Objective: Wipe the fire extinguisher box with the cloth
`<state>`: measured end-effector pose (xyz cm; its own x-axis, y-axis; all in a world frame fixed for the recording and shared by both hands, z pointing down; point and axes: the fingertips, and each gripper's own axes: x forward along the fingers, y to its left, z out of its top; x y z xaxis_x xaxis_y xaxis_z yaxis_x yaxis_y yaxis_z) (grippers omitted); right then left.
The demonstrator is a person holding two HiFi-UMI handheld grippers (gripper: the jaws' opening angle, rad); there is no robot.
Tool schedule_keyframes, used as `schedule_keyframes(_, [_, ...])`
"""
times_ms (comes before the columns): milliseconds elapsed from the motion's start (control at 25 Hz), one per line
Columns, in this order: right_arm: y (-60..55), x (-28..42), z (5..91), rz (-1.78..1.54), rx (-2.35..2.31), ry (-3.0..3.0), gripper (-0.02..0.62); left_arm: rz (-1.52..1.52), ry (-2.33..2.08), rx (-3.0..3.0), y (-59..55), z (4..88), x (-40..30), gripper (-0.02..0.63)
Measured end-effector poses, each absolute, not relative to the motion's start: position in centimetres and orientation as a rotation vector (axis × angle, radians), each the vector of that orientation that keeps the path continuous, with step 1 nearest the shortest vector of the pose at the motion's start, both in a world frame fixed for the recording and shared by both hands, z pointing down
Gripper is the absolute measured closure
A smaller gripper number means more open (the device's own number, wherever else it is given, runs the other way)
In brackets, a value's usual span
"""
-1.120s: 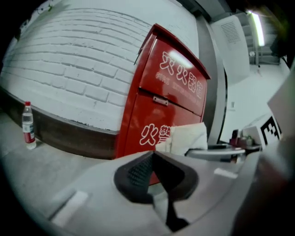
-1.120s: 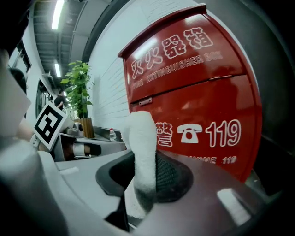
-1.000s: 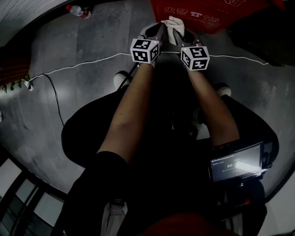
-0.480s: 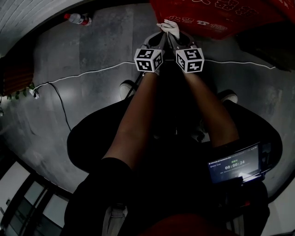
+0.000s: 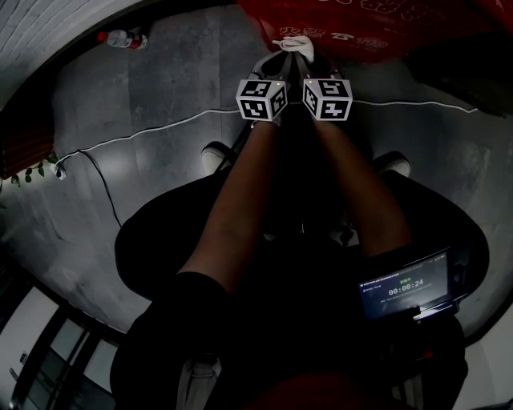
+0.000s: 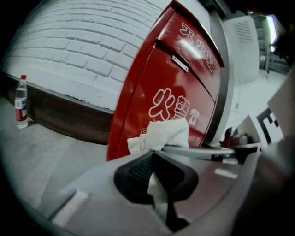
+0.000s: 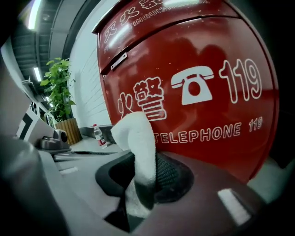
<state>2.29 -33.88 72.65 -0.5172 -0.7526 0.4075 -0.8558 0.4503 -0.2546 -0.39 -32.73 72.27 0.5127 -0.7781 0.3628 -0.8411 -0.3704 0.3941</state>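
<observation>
Cloth point(image 5: 293, 42), white, juts past the tips of both grippers in the head view. The left gripper point(image 5: 276, 62) and right gripper point(image 5: 303, 61) sit side by side, almost touching, at the end of the person's outstretched arms. The red box point(image 5: 353, 24) lies just beyond the fingertips, with the cloth at its lower edge. A bottle point(image 5: 122, 38) stands well off to the left, and a white cable point(image 5: 160, 126) crosses the floor behind the grippers. In the left gripper view, the fingers point(image 6: 136, 173) are clenched on the cloth, which bunches past their tips before the box's red face; contact cannot be told. In the right gripper view, the fingers point(image 7: 173, 177) clamp a fold of cloth that rises beyond them, before the box's lettered front.
</observation>
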Motion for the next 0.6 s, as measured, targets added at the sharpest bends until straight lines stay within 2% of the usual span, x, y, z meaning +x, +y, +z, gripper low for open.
schedule_keyframes(600, [-34.2,12.8,71.8,0.611,1.599,-2.366,0.495,0.197,-1.186,2.408,-33.4,70.9,9.0,0.604])
